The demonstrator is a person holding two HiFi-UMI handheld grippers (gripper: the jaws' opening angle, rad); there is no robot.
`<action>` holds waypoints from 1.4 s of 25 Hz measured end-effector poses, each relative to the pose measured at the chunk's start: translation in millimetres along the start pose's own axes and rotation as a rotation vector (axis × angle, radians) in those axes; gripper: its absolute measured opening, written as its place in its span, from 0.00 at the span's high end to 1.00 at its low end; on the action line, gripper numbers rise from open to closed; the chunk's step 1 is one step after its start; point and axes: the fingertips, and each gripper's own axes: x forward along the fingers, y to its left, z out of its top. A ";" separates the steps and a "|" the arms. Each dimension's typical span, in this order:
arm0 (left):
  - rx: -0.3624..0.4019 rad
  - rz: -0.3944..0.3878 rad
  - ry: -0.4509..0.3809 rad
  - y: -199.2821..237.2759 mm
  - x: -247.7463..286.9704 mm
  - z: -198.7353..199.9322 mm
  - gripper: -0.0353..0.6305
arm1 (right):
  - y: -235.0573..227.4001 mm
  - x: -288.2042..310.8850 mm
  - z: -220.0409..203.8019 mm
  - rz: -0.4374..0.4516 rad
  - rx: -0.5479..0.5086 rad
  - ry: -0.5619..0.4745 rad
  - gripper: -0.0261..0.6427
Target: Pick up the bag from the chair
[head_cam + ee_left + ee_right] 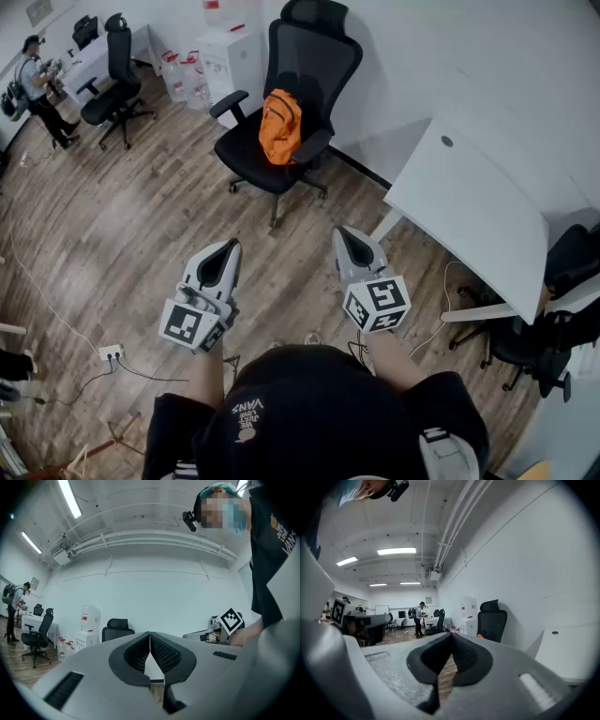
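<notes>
Left gripper (228, 247): shut tight, tips pressed together, nothing held. Same in the left gripper view (150, 635), with the two dark pads (164, 654) meeting at the front, a small gap farther back, and only the room showing through it.

Right gripper (346, 234): shut tight too, tips touching, nothing between them. In the right gripper view (451, 636), just a bit of wood floor (446, 677) seen through the gap behind the closed tips.

Both held out level, side by side, over the brown floor (141, 216), touching nothing.

Orange bag (280, 125): sitting up on the black chair (314, 56), leaning on the back rest, bottom on the seat. Well apart from both grippers, farther ahead.

White table (478, 202) off to the right of the chair. Far away in the left corner, a person (36, 86) standing near another black chair (114, 89).
</notes>
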 end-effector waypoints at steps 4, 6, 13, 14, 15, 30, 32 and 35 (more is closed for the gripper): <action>0.000 -0.005 -0.004 5.9 -9.8 3.7 0.95 | 8.6 -0.3 7.0 -0.001 0.020 -0.022 0.97; -0.004 -0.009 -0.008 10.2 -14.3 3.3 0.95 | 13.4 0.7 7.2 -0.008 0.019 -0.028 0.96; -0.016 -0.033 -0.002 29.7 -31.4 -0.5 0.95 | 34.2 4.6 6.3 -0.037 0.005 -0.032 0.96; -0.015 -0.038 -0.002 32.8 -33.5 -1.6 0.95 | 36.1 6.0 5.7 -0.041 0.006 -0.033 0.96; -0.015 -0.041 -0.003 36.1 -34.7 -2.7 0.95 | 37.3 7.6 5.4 -0.046 0.008 -0.035 0.96; -0.024 0.023 -0.001 96.0 31.6 -18.0 0.95 | -23.9 78.9 11.9 -0.040 0.005 -0.035 0.96; -0.025 0.038 -0.001 103.6 48.6 -22.0 0.95 | -39.3 93.3 11.2 -0.030 0.007 -0.032 0.96; -0.016 0.050 0.001 110.6 75.2 -24.8 0.95 | -63.9 114.0 13.6 -0.016 0.011 -0.030 0.96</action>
